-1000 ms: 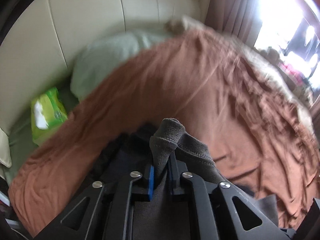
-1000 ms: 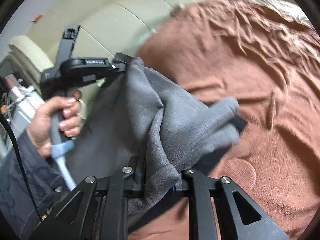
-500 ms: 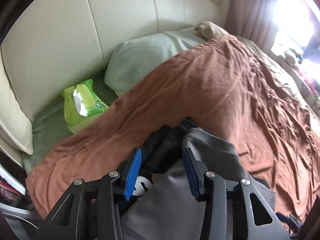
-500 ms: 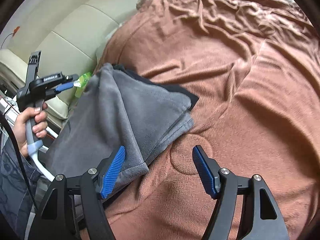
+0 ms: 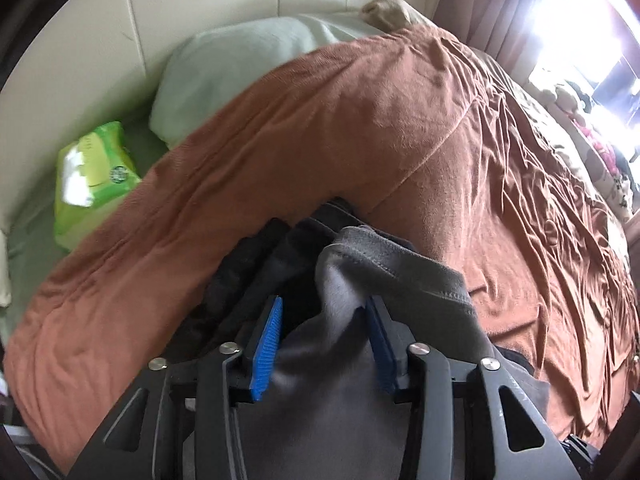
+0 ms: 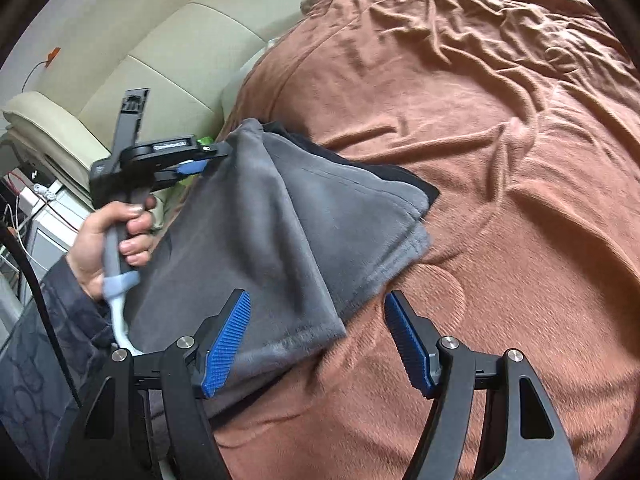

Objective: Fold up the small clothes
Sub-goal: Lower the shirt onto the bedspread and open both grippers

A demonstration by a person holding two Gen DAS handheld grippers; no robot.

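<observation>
Right wrist view shows the right gripper (image 6: 318, 340) open over the grey garment's (image 6: 280, 216) near hem on the bed's brown blanket (image 6: 500, 160), with bare blanket to its right. Left wrist view alone shows a green packet (image 5: 94, 178) by the headboard; the left gripper (image 5: 322, 328), fingers just narrowing, straddles a grey fold, grip unclear.

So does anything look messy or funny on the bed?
A bit. The grey cloth is folded crooked, its corners not lined up, with a black garment poking out underneath. The brown blanket is all wrinkled, and a green wipes pack sits by the pillow.
</observation>
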